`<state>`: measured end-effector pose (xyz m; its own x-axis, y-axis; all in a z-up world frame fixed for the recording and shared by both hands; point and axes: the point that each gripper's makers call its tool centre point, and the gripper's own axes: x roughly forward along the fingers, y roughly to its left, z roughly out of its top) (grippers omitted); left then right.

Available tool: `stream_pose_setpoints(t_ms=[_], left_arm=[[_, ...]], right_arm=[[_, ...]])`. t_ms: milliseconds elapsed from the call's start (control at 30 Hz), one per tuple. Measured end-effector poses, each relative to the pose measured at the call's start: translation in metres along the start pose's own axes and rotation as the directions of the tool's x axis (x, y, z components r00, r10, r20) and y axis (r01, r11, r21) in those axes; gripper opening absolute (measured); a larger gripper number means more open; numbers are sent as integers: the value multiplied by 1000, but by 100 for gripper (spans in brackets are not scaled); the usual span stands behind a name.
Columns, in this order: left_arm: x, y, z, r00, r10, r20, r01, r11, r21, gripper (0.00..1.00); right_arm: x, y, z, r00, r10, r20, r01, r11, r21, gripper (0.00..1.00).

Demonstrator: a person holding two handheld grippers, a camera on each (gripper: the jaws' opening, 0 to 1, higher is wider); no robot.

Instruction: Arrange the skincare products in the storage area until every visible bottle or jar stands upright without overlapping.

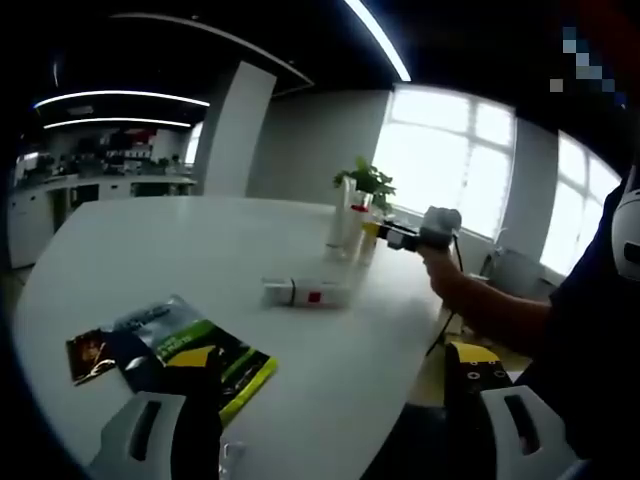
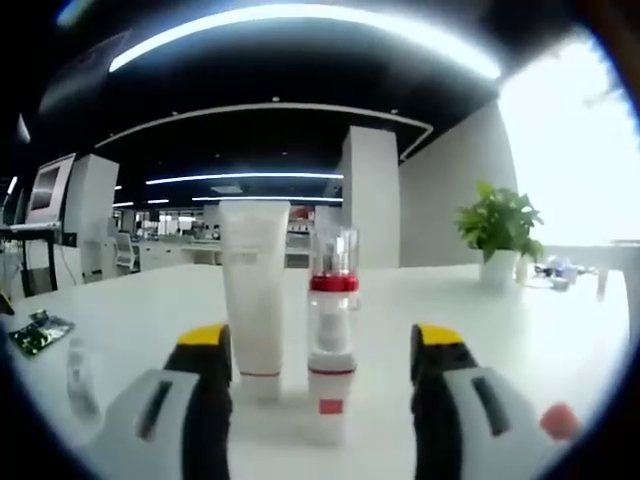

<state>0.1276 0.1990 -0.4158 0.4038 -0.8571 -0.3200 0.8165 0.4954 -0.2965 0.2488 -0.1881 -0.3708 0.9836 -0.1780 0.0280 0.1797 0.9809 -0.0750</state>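
Right gripper [image 2: 320,400] is wide open, jaws either side of a clear pump bottle [image 2: 332,335] with a red band, standing upright on the tabletop [image 2: 520,330] dead ahead between the tips. A white tube [image 2: 254,290] stands cap-down just beside it, left of centre and slightly further back.

The bottle looks like light, rigid, slick plastic, tall and narrow, so probably tippy. I'd grip the wider lower body, not the thin clear cap. The tube is likely soft, so I'd squeeze it lightly near the cap end.

Left gripper [image 1: 330,440] is also open, holding nothing. Ahead of it, mid-tabletop, a white box [image 1: 305,292] lies flat; printed packets [image 1: 180,350] lie nearer, to its left. Upright bottles [image 1: 350,230] stand further off, near the plant [image 1: 365,183].
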Motion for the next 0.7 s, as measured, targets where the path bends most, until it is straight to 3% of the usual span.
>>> stream_pose_setpoints(t_ms=[133,267,700], left_arm=[[0,0,0,1000,-1,2,1,1000,-1,94],[0,1,0,1000,1,2,-1,1000,-3,94],[-4,0,2,1000,8,14,-8,1000,-1,94]], right_arm=[[1,1,2,1000,4,10,-4,1000,-2,84],[3,1,3,1000,-1,18,1,1000,6,100],[-1,2,15,999,21,36,-21,1000,-12,100]])
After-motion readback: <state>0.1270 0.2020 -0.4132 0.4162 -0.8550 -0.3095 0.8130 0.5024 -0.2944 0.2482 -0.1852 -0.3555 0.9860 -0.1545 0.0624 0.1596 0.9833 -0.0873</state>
